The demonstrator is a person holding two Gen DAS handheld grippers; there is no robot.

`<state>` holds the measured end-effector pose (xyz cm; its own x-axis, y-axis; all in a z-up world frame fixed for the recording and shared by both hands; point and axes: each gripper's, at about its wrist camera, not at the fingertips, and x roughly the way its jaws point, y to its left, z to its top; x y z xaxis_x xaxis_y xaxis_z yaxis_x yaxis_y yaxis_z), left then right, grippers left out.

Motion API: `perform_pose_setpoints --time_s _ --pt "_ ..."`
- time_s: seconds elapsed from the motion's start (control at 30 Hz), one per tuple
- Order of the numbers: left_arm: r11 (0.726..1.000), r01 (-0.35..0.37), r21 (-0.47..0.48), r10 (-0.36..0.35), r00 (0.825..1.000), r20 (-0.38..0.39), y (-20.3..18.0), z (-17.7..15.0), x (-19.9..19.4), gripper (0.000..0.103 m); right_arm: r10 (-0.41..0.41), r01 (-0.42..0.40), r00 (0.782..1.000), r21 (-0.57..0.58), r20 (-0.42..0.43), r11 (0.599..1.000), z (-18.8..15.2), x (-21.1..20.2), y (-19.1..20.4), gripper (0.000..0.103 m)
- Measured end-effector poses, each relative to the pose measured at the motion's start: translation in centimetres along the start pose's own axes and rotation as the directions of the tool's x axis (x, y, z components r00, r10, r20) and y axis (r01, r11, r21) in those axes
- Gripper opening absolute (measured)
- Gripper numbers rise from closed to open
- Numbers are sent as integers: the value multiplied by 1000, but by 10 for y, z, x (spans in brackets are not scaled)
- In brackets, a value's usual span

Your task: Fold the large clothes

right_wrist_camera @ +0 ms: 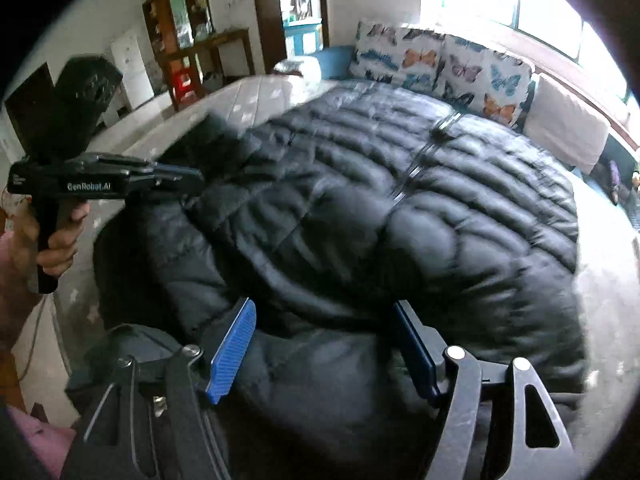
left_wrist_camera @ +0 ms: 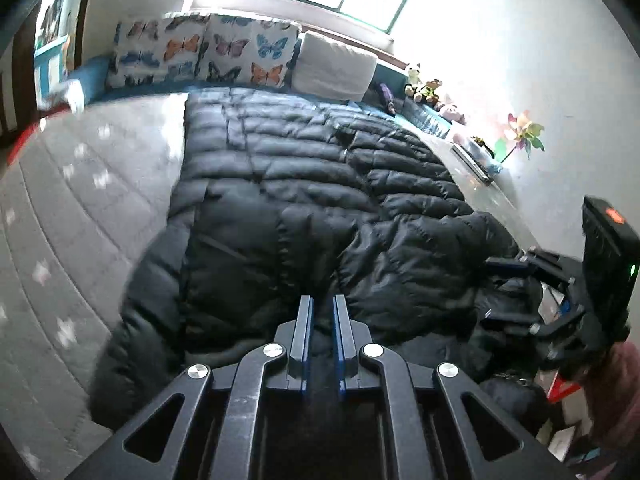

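Note:
A large black quilted puffer jacket (left_wrist_camera: 288, 184) lies spread on a grey bed (left_wrist_camera: 72, 200); it also fills the right wrist view (right_wrist_camera: 400, 208). My left gripper (left_wrist_camera: 323, 300) has its blue-padded jaws nearly closed, pinching a fold of the jacket near its lower edge; in the right wrist view it (right_wrist_camera: 192, 178) grips the jacket's left edge. My right gripper (right_wrist_camera: 324, 312) is open wide, its jaws straddling a bulging part of the jacket. It shows at the right of the left wrist view (left_wrist_camera: 504, 288).
Butterfly-print cushions (left_wrist_camera: 204, 52) and a white pillow (left_wrist_camera: 336, 64) line the head of the bed under a bright window. Soft toys (left_wrist_camera: 424, 88) and a pinwheel (left_wrist_camera: 524, 136) sit along the right wall. Wooden shelves (right_wrist_camera: 184, 20) stand across the room.

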<state>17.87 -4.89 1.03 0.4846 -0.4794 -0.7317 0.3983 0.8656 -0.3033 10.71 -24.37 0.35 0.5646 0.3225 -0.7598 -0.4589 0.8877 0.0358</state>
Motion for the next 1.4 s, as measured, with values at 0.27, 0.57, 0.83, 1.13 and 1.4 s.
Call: perform_pose_setpoints --time_s 0.27,0.57,0.83,1.13,1.4 --pt "996 -57 72 57 998 -5 -5 47 13 13 -36 35 999 133 1 990 13 -25 -67 77" --pt "1000 3 -7 -3 999 -44 25 31 48 13 -33 36 999 145 -25 989 -23 13 -88 78" --pt "1000 -17 -7 17 999 -50 24 30 57 12 -68 69 998 121 -11 990 -27 11 -86 78" --pt "999 -45 20 47 990 -133 15 74 15 13 35 -20 996 190 -79 982 8 -42 -112 78" --pt "985 -145 -94 129 978 -163 70 158 5 78 13 18 994 265 -112 964 67 -83 -182 78"
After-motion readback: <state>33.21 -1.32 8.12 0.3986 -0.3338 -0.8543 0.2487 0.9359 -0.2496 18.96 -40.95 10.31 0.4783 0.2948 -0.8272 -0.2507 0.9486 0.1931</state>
